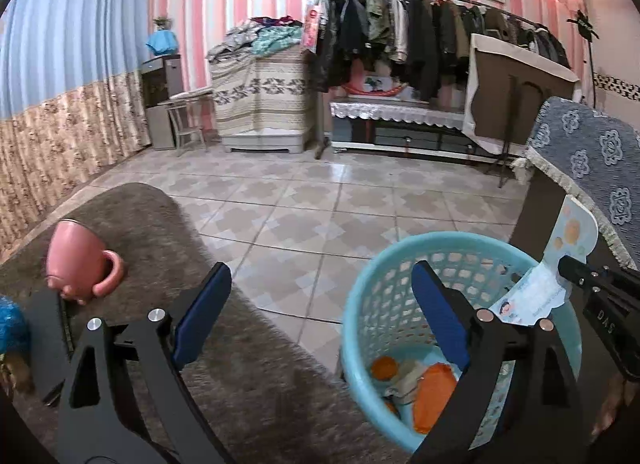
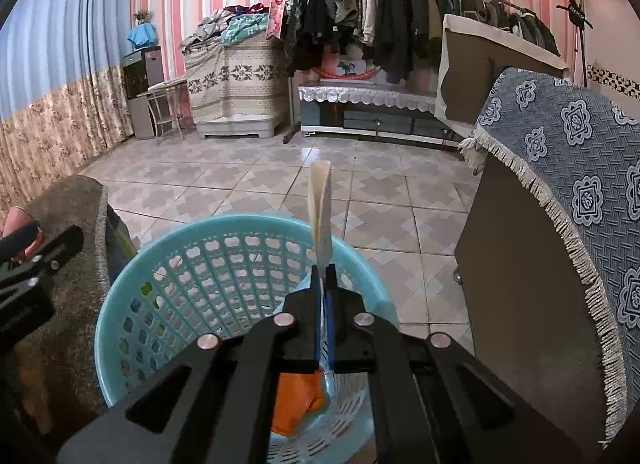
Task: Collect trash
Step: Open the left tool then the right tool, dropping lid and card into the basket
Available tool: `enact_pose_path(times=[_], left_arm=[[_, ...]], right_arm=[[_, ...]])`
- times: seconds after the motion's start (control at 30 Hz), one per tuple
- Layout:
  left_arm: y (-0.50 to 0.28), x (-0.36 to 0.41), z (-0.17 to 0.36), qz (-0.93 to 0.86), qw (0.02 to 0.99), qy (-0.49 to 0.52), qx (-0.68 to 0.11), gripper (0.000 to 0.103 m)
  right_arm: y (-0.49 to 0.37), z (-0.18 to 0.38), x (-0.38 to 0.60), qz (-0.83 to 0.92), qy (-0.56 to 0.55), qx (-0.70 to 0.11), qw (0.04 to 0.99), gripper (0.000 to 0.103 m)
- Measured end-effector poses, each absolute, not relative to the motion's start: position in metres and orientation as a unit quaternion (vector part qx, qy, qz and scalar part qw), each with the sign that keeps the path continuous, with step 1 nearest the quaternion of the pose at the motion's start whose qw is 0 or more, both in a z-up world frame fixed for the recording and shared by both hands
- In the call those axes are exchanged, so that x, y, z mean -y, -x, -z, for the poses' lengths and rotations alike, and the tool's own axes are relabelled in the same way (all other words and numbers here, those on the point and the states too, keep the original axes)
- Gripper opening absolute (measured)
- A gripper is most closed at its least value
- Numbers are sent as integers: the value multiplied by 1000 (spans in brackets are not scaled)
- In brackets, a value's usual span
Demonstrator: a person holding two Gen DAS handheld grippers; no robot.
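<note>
Below, the basket (image 2: 168,284) stood on the floor beside the rug (image 1: 160,232), scraps already inside. Over its rim a wrapper (image 2: 320,208) was clamped by the right gripper (image 2: 324,276): judged light, thin, floppy, best pinched at an edge. The left gripper (image 1: 320,296) was held apart, empty.

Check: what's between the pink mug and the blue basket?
Left wrist view: the brown rug, then a strip of bare tiled floor, separate the pink mug from the blue basket.

Pink mug (image 1: 82,262) lies tipped on brown rug (image 1: 248,364).
</note>
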State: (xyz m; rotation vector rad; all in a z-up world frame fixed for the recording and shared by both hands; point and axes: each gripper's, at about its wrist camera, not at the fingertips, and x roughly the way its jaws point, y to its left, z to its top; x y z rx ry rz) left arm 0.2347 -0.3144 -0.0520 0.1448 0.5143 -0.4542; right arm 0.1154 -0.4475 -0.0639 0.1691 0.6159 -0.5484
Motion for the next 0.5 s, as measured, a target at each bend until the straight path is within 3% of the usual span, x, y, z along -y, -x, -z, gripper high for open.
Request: enact_pose_path(times=[0.17,0.2,0.23,0.3,0.37,0.5], left_arm=[[-243,306,51,216,939,-51,-262,90],[-244,305,52,212,940,-51,-263,90],[-245,304,52,210,940,-50,-264,90],[-246,302,53,208,941,-47,-264,90],[-246,302,53,207,941,-46,-265,90],[-246,300,53,204,942,-46,-262,90]], right_arm=[[-123,67,439,268,-72,-307,910,4],[-124,68,437,266,-73,-309,910,11],[-125,68,435,264,-74,-309,911,32],[-124,67,433,261,-72,-303,914,60],[-122,64,430,264,-65,-293,916,62],[-120,60,426,258,-65,-285,921,80]])
